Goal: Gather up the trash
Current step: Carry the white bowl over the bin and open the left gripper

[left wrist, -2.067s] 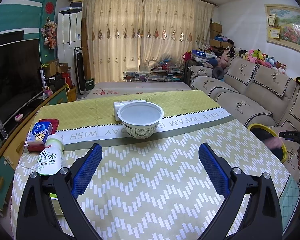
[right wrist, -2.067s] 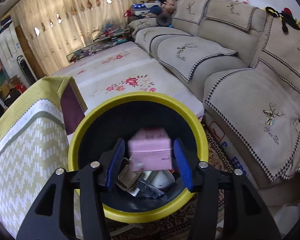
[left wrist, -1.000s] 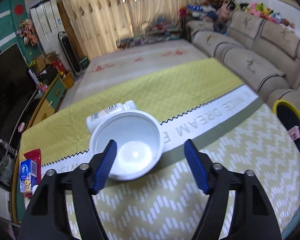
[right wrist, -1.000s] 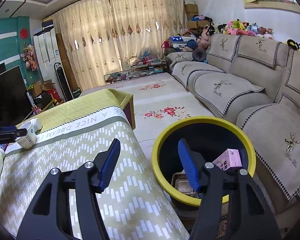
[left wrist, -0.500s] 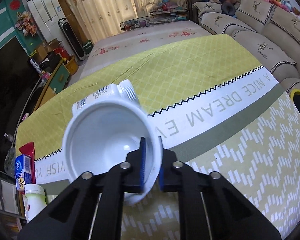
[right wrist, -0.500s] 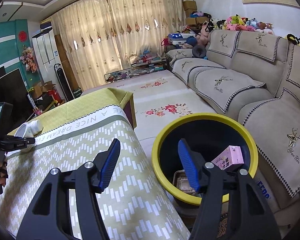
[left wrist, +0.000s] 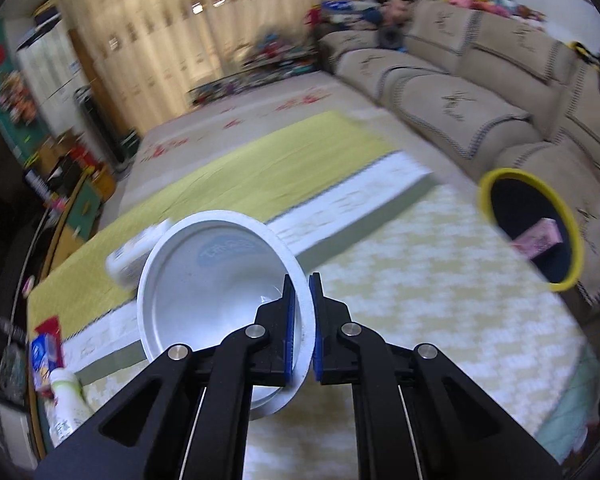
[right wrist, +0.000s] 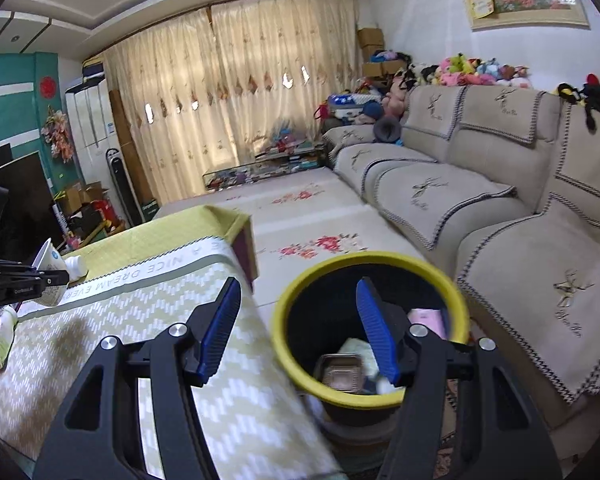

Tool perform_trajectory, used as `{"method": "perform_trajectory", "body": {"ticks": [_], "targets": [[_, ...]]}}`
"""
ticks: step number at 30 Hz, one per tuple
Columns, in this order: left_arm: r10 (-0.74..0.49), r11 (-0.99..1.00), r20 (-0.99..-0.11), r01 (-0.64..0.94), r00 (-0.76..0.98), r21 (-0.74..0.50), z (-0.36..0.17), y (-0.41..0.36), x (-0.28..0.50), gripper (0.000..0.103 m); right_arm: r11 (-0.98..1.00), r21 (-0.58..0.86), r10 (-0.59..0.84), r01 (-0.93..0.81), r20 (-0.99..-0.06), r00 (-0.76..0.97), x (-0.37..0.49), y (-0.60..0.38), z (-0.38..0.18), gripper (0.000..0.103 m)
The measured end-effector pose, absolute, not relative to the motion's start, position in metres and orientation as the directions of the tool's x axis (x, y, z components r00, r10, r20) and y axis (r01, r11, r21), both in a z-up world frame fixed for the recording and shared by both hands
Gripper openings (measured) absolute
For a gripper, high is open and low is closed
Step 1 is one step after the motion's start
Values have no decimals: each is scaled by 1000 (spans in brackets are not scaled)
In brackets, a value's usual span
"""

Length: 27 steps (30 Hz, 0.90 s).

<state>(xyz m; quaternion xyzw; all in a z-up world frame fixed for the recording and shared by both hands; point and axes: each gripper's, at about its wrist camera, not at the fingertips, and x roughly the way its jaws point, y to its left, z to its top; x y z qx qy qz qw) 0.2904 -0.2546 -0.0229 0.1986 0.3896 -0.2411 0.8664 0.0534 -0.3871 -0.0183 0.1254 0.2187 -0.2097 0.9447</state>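
My left gripper (left wrist: 301, 328) is shut on the rim of a white paper bowl (left wrist: 212, 280) and holds it tilted above the table (left wrist: 420, 288). The bowl also shows far left in the right wrist view (right wrist: 50, 258). A white bottle (left wrist: 134, 256) lies on the table behind the bowl. The yellow-rimmed black trash bin (left wrist: 532, 228) stands right of the table with a pink box (left wrist: 540, 236) inside. My right gripper (right wrist: 300, 328) is open and empty, above the gap between the table edge and the bin (right wrist: 370, 320).
A beige sofa (right wrist: 500, 208) runs along the right, close behind the bin. At the table's left end are a white drink bottle (left wrist: 66, 400) and a blue and red carton (left wrist: 44, 352). A TV cabinet (left wrist: 80, 208) lies to the left.
My left gripper has lifted the bowl off the table and swung right toward the bin. The right gripper has stayed open and shifted slightly left.
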Motion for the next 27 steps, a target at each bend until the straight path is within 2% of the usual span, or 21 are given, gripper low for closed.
{"method": "perform_trajectory", "body": {"ticks": [6, 12, 19, 25, 26, 27], "targets": [[-399, 682, -760, 720, 513, 128, -10, -349, 237, 8, 842, 105, -429, 529, -464, 775, 6, -416, -9, 57], [-493, 564, -770, 823, 404, 71, -13, -451, 209, 8, 792, 136, -462, 595, -505, 729, -20, -455, -18, 57], [-502, 493, -795, 868, 340, 60, -32, -539, 197, 8, 759, 164, -473, 630, -525, 707, -33, -481, -27, 57], [-482, 479, -824, 877, 298, 37, -53, -580, 207, 10, 744, 178, -479, 645, -530, 699, -40, -493, -30, 57], [-478, 480, -826, 877, 298, 39, -57, -582, 209, 11, 743, 179, -479, 645, -532, 699, -39, -494, -31, 57], [-477, 481, -826, 876, 299, 40, -58, -584, 210, 18, 743, 179, -477, 645, -533, 698, -39, -494, -32, 57]]}}
